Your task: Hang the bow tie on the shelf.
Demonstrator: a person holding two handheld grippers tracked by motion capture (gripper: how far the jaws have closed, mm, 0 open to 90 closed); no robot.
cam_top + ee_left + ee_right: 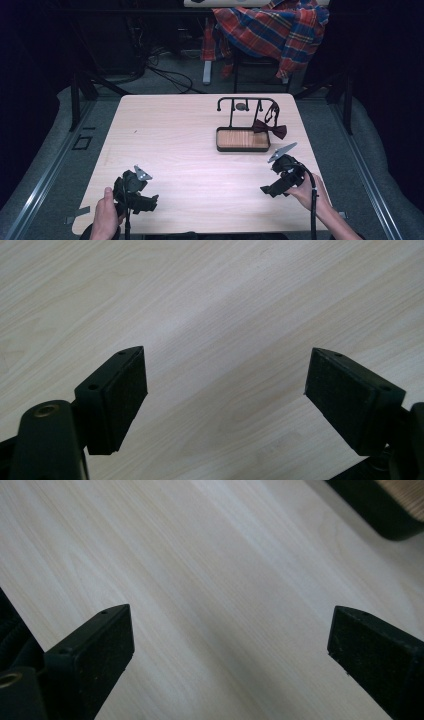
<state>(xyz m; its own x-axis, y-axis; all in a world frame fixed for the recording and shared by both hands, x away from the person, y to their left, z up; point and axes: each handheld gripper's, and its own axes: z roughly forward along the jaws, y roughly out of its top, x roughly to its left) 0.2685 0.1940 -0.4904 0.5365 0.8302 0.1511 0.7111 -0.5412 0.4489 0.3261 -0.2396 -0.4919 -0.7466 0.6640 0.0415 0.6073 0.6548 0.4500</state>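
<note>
Pale wood table (190,150): you are holding both grippers low at its near edge, jaws spread wide and empty. Your right gripper (272,190) is sitting nearer the bow tie (270,128), which is hanging on the stand (243,122) just beyond it, wings lying crosswise; your left gripper (142,202) is waiting well apart.

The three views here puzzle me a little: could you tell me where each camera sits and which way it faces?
High view: above the person's side, looking forward and down on the table, stand and bow tie; both hands and grippers enter from below.
Left gripper view: on the left gripper, facing bare tabletop between open jaws.
Right gripper view: on the right gripper, facing tabletop, the stand's tray corner at upper right.
Shared: the high and right gripper views both show the stand.
</note>
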